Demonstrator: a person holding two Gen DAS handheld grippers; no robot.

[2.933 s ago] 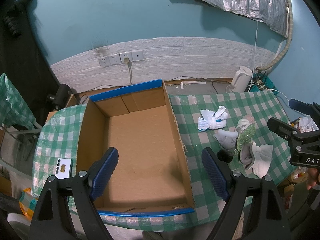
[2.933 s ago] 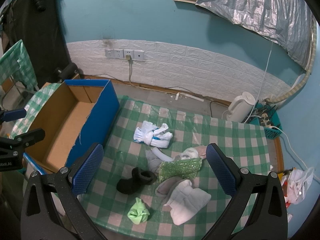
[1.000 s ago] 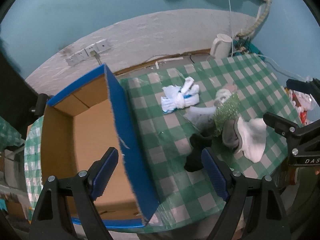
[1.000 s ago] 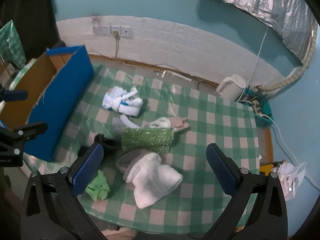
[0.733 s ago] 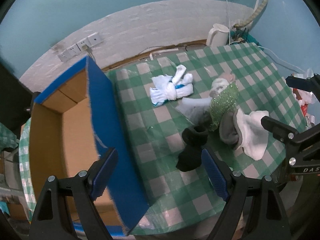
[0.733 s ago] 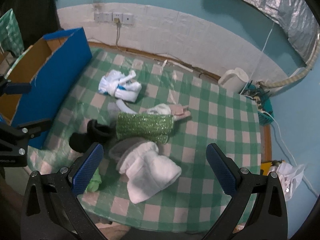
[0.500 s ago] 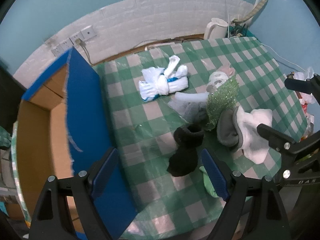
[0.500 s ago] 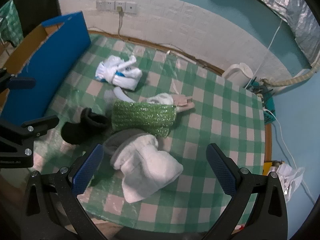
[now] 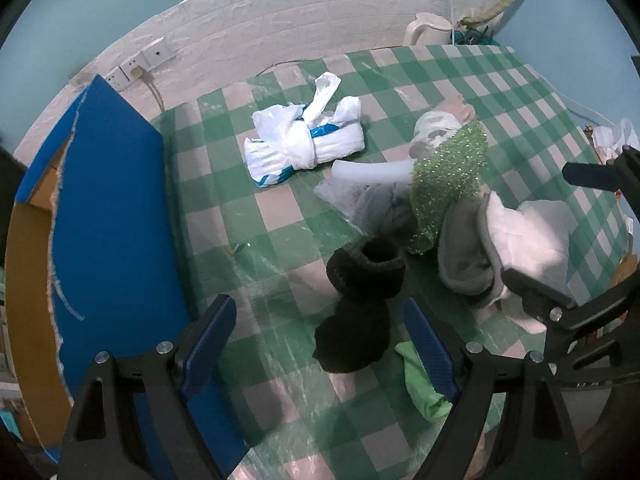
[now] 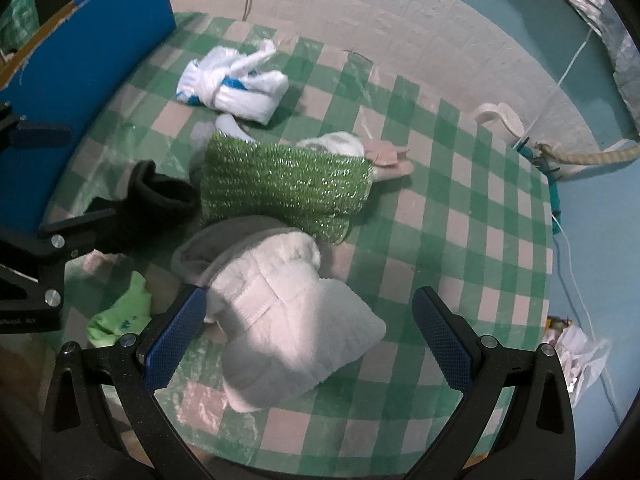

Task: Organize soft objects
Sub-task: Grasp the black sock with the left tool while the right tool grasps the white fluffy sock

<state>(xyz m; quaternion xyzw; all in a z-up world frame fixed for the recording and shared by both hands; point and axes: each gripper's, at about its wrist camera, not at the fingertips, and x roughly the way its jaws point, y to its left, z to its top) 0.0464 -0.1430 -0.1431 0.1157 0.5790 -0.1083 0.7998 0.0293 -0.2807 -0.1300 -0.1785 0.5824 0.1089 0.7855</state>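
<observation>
Both grippers released over soft clutter on the desk (image 10: 460, 216).
Left gripper (image 9: 320, 336) frames the black sock (image 9: 360, 300); right gripper (image 10: 308, 332), the white fleece (image 10: 296, 320): light, limp, best pinched mid-bulk.

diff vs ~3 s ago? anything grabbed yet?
Nothing grabbed. Left gripper swung from over the blue cardboard box to the fuzzy black sock; right gripper dropped toward the fluffy white slipper. Both open, empty. Soft items and the box lie where they were on the green checked tablecloth.
</observation>
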